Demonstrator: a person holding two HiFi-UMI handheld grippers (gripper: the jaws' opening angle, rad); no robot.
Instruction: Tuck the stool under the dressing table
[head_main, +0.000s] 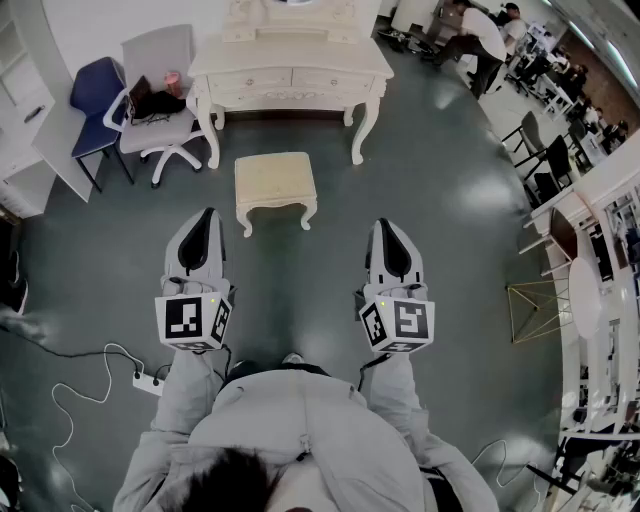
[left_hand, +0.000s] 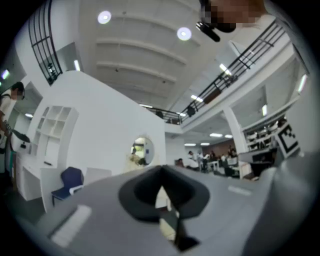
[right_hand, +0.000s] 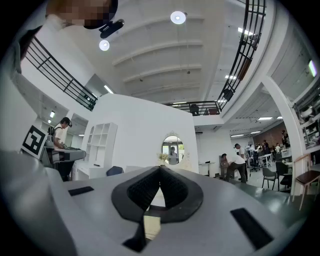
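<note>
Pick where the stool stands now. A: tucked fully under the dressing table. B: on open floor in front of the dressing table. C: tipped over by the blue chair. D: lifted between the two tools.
B: the stool stands upright on the floor in front of the dressing table, apart from it, and neither the left tool nor the right tool touches it.

Open floor (head_main: 300, 270) around stool (head_main: 275, 182); office chair (head_main: 160, 128) beside dressing table (head_main: 290, 62)
</note>
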